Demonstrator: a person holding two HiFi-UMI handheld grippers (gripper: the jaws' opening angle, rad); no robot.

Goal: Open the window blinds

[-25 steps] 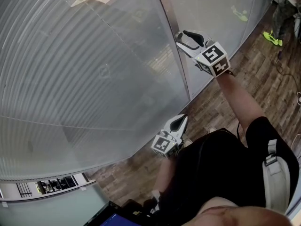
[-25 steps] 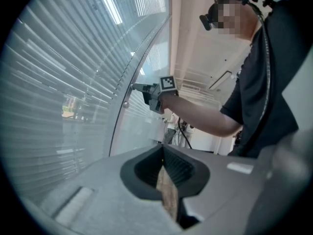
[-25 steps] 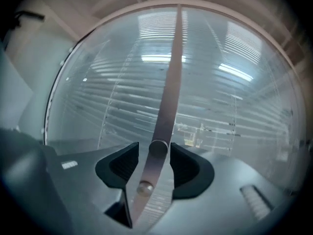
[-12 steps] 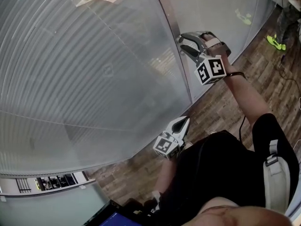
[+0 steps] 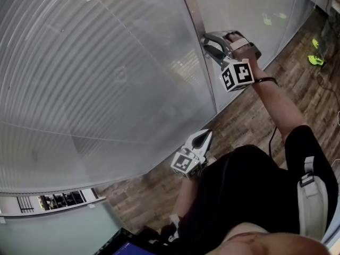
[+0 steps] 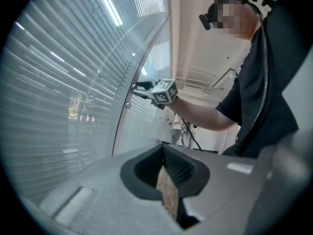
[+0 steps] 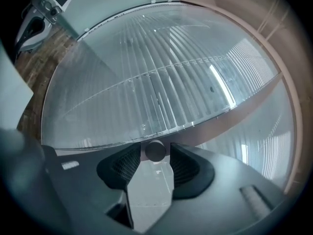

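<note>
The slatted blinds point(image 5: 95, 78) hang behind a large glass pane, slats nearly flat against it. On the metal frame post point(image 5: 194, 15) sits a small round knob point(image 7: 155, 151). My right gripper point(image 5: 208, 42) is held up level at the post, and its jaws are closing with the knob between the pads; thin gaps still show on both sides in the right gripper view. My right gripper point(image 7: 155, 156) looks across the blinds point(image 7: 161, 72). My left gripper point(image 5: 201, 137) hangs low beside my body, tips together and empty. In the left gripper view my left gripper point(image 6: 164, 148) faces the raised right arm.
Wood-plank floor point(image 5: 249, 116) runs along the foot of the glass wall. A second glass pane point(image 5: 249, 15) continues right of the post. Another person's bright green shoe point(image 5: 317, 60) shows at the far right. A dark screen edge point(image 5: 125, 247) sits at the bottom.
My right gripper has rolled about its own axis at the post, so its marker cube now shows other faces and the hand sits on top. The left gripper has stayed put.
</note>
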